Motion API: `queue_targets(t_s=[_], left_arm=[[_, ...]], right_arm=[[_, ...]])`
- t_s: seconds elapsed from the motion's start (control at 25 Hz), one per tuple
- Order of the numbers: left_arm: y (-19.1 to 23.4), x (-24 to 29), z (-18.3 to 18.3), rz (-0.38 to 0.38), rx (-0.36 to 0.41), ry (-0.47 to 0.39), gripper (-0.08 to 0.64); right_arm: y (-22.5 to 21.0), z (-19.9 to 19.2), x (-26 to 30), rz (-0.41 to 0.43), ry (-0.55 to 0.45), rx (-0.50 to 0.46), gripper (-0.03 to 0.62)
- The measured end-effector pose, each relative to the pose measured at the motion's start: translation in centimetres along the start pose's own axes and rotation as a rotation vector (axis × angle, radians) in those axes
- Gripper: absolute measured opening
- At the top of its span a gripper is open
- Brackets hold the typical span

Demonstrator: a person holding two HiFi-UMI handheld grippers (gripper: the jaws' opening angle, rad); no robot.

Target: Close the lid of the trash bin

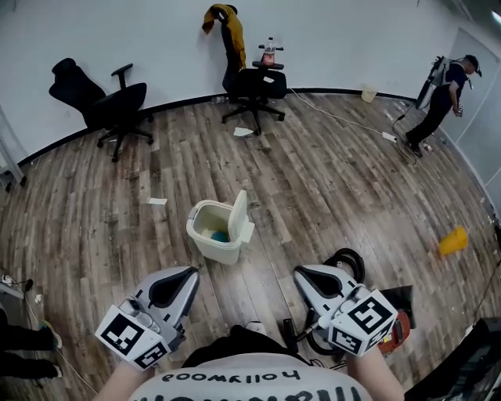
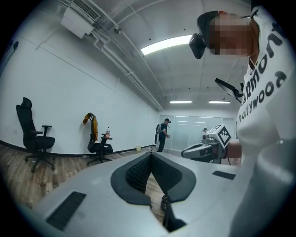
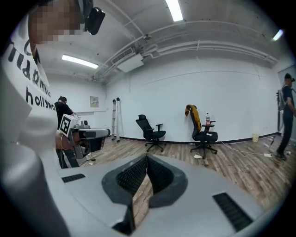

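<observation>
left gripper (image 2: 150, 156): jaws pressed together at the tips, nothing pinched. Only floor shows through the slit lower down between the pads. It's held low on the person's left, pointing out over the floor and touching nothing.
right gripper (image 3: 147, 158): same deal, tips meeting and empty, just wood planks visible through the gap behind them. It's low on the person's right, about level with the left gripper and well apart from it.
bin (image 1: 205, 239): small cream one, standing on the floor ahead of both grippers, roughly in the middle between them and clear of both.
lid (image 1: 239, 214): open, standing upright along the bin's right side.
inside the bin: something blue plus a bit of yellowish stuff at the bottom, can't tell what it is.
floor (image 1: 329, 180): wood planks. There's a paper scrap (image 1: 157, 201) left of the bin and another one over by the far chair.
chairs: two black office chairs near the back wall. The left chair (image 1: 106, 102) is bare. The right chair (image 1: 254, 84) has a yellow jacket (image 1: 227, 23) over its back and a bottle (image 1: 269, 51) perched on it.
person (image 1: 442, 94): far right, dark clothes and cap, standing.
orange thing (image 1: 452, 240): on the floor off to the right, too blurry to call.
black hoop (image 1: 346, 262): on the floor just beside the right gripper in the head view.
</observation>
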State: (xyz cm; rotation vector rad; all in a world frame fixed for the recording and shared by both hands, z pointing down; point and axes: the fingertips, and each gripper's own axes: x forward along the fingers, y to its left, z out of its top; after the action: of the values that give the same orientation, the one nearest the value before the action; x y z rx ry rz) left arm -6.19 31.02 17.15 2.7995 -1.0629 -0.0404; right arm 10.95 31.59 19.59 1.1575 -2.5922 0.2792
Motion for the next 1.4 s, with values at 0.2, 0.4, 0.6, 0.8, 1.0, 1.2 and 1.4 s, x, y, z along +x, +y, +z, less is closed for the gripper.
queue_targets(t_s=[0.2, 0.4, 0.6, 0.8, 1.0, 1.2, 1.4], left_arm=[[0.1, 3.8, -0.3, 0.036, -0.009, 0.006, 0.008], [0.4, 6.7, -1.0, 0.061, -0.003, 0.011, 0.007], [0.3, 8.8, -1.1, 0.062, 0.002, 0.023, 0.008], [0.3, 10.3, -0.9, 0.040, 0.009, 0.030, 0.008], [1.1, 11.8, -0.4, 0.060, 0.069, 0.041, 0.007], [2.6, 11.0, 0.9, 0.128, 0.033, 0.016, 0.007], [4.3, 9.5, 1.6, 0.190, 0.031, 0.002, 0.007]], right_arm=[[-4.0, -0.1, 0.1, 0.030, 0.014, 0.001, 0.011], [-7.4, -0.2, 0.6, 0.046, 0.004, -0.011, 0.011], [-10.1, -0.1, 0.8, 0.039, -0.007, -0.003, 0.011], [-11.9, 0.0, 1.2, 0.037, -0.017, 0.002, 0.011], [-13.8, 0.4, 1.7, 0.032, -0.038, 0.008, 0.011], [-15.1, 0.7, 2.7, 0.029, -0.041, -0.002, 0.011], [-14.7, 1.2, 3.9, 0.060, -0.040, -0.028, 0.011]])
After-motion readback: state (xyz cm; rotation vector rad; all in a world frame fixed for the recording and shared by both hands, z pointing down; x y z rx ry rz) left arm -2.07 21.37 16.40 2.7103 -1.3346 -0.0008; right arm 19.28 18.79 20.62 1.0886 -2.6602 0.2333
